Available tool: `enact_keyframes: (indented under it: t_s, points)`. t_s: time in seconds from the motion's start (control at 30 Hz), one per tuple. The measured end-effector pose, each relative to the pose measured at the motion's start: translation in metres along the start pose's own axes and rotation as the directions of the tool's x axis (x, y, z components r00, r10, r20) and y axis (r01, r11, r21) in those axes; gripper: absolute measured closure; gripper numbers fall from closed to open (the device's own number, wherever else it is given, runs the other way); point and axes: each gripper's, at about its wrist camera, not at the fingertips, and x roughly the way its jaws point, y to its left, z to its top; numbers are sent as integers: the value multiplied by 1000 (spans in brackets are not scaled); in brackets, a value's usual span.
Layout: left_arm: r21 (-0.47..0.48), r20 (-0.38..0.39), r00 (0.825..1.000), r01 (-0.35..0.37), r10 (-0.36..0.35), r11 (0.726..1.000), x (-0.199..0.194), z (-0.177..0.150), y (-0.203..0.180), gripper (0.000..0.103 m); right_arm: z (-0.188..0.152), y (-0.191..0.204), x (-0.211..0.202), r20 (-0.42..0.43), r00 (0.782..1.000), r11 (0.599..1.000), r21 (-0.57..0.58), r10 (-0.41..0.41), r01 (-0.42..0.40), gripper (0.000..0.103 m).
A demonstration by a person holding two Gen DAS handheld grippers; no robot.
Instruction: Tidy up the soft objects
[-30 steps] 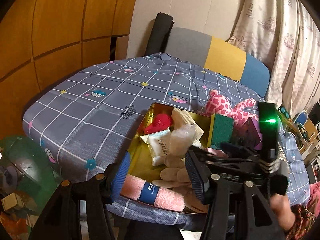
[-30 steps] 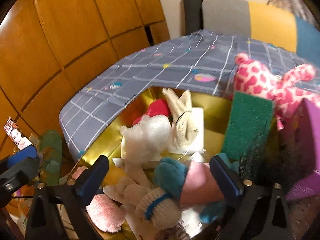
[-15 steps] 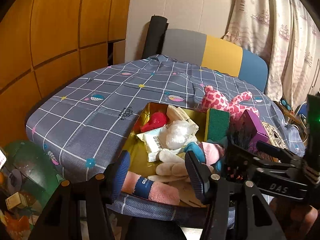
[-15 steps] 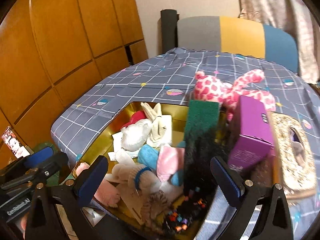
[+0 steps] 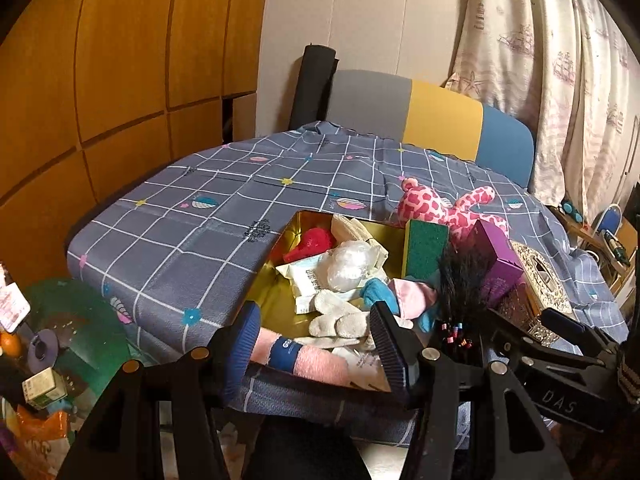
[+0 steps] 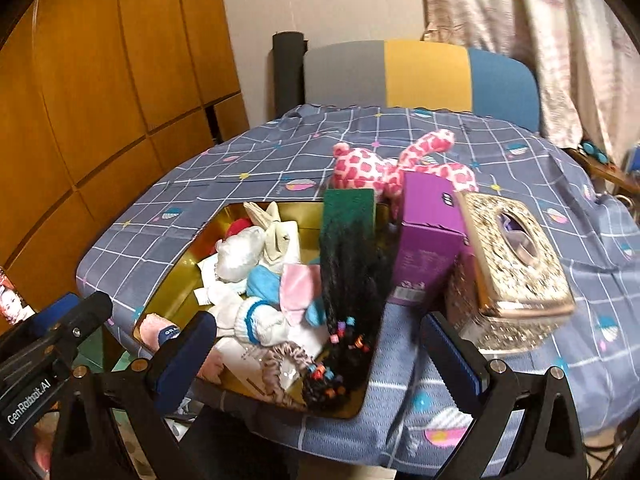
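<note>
Right wrist view: right gripper (image 6: 320, 356) wide, empty, above gold tray (image 6: 176, 268) (socks piled inside). Left gripper (image 5: 316, 344) likewise wide, empty. Between picks; next probably pink plush (image 6: 384, 164).

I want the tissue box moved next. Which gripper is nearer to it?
Right. The right gripper is open with its right finger just in front of the tissue box. The left gripper is open over the gold tray's near left corner, farther away.

Left tool (image 5: 316, 344) hangs open before the gold tray (image 5: 276, 300) of soft items.
</note>
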Motion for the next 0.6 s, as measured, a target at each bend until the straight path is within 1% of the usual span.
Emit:
enact_keyframes:
  t_s: [0.2, 0.3, 0.43, 0.6]
  points:
    - [-1, -14, 1000, -27, 27, 1000, -5, -7, -2, 45, -9, 6, -9, 6, 999, 999, -5, -49, 49, 0]
    - [6, -19, 999, -45, 45, 999, -6, -9, -3, 45, -12, 9, -10, 9, 999, 999, -10, -52, 52, 0]
    - [7, -30, 999, -44, 44, 999, -5, -9, -2, 45, -15, 11, -9, -1, 999, 999, -12, -50, 50, 0]
    - [21, -34, 998, -61, 62, 998, -3, -11, -4, 45, -15, 8, -7, -4, 998, 998, -10, -68, 68, 0]
